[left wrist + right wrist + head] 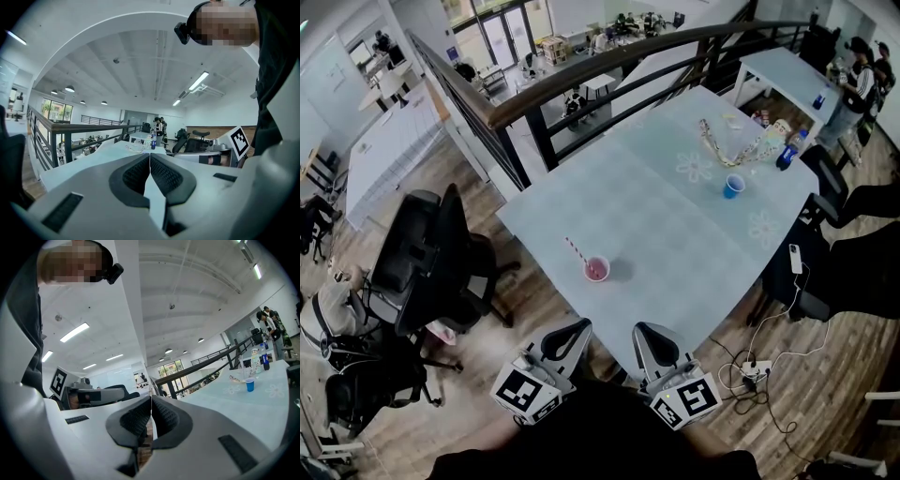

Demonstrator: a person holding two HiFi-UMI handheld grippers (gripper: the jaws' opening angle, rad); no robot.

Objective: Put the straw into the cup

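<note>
A pink cup (597, 270) stands on the pale blue table (675, 244), near its front-left corner. A red-and-white striped straw (577, 252) stands in the cup and leans up to the left. My left gripper (577, 326) and right gripper (649, 330) hover side by side short of the table's near edge, well apart from the cup. In the left gripper view the left gripper (150, 157) has its jaws together with nothing between them. In the right gripper view the right gripper (151, 398) is shut and empty as well. Neither gripper view shows the pink cup.
A blue cup (733, 186), a blue bottle (787, 155) and a patterned strip (727, 150) lie at the table's far right. A phone (795, 258) rests on the right edge. Black office chairs (422, 253) stand left, a dark railing (609, 66) runs behind, cables (755, 373) lie on the floor.
</note>
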